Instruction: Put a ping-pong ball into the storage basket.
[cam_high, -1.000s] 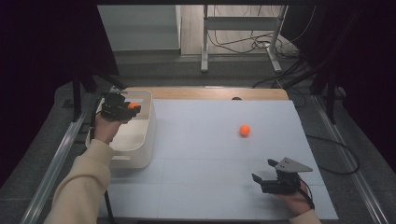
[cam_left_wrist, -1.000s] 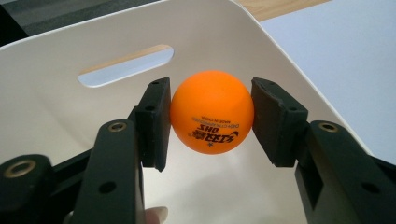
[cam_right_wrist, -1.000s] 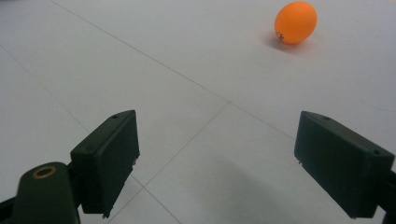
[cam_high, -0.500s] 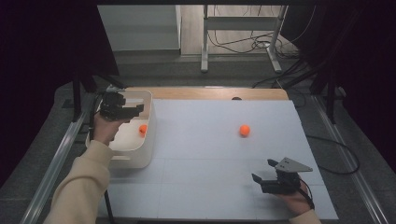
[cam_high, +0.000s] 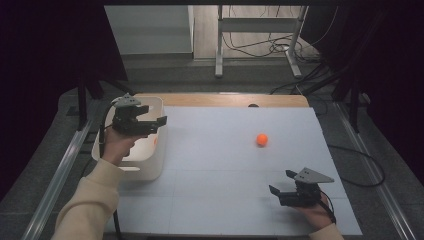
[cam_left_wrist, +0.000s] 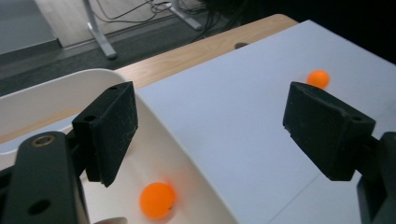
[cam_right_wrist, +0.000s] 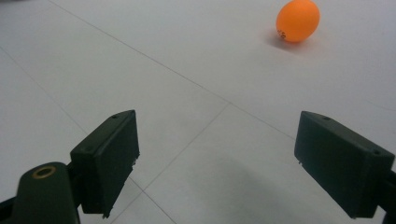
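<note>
Work in hand was the gathering of orange balls into the white bin (cam_high: 150, 167) at the left edge of the table (cam_high: 225, 200). One ball (cam_left_wrist: 158, 200) lay already on the floor of the bin, under the left gripper (cam_high: 152, 125). That gripper hovered over the bin's right wall; its jaws had just been opening and stood apart with nothing between them. By my judgement the drop was finished, and the step in hand was the release and the leaving of the bin.

A second ball (cam_high: 262, 139) rested on the white table top, well apart from the bin and beyond the right gripper (cam_high: 281, 192). The right gripper was low near the front edge of the table, jaws wide apart and empty, pointing roughly toward that ball (cam_right_wrist: 298, 21).

The next move probably called for a reach to this free ball. The jaws should come down on both sides of it and close gently, because so light and round a thing could easily roll away at a touch.
</note>
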